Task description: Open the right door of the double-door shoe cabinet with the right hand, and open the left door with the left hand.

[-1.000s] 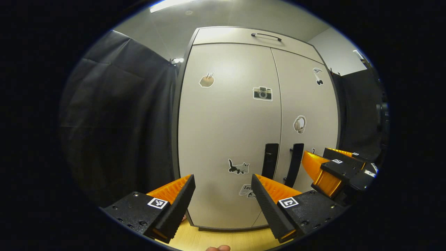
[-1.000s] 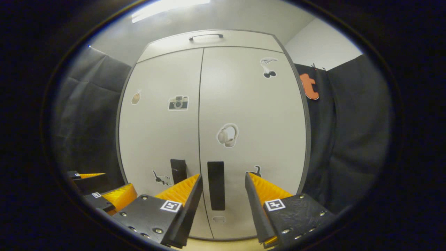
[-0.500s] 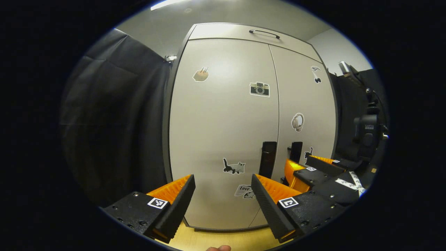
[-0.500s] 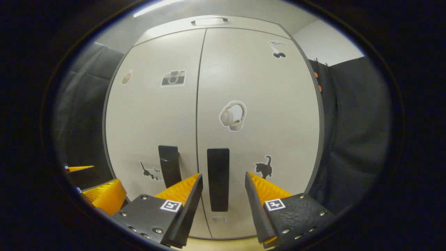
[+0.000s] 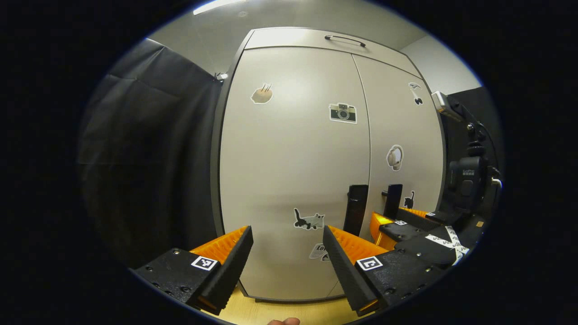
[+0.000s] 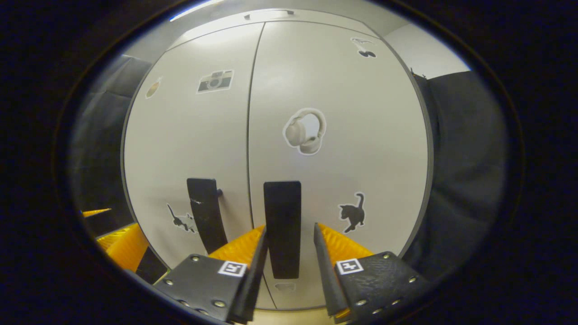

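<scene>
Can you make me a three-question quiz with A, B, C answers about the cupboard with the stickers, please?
1. Where is the right door's handle?
A. Lined up between the right gripper's jaws
B. At the door's top edge
C. Beside the headphones sticker

2. How many cat stickers show in the right gripper view?
A. None
B. Two
C. Five

3. How are the two cabinet doors?
A. Both wide open
B. One is off
C. Both closed

Answers:
1. A: the handle stands in the gap between the jaws, which look apart from it.
2. B: one cat on the right door, one on the left door.
3. C: both doors lie flush, with only a thin seam between.
</scene>
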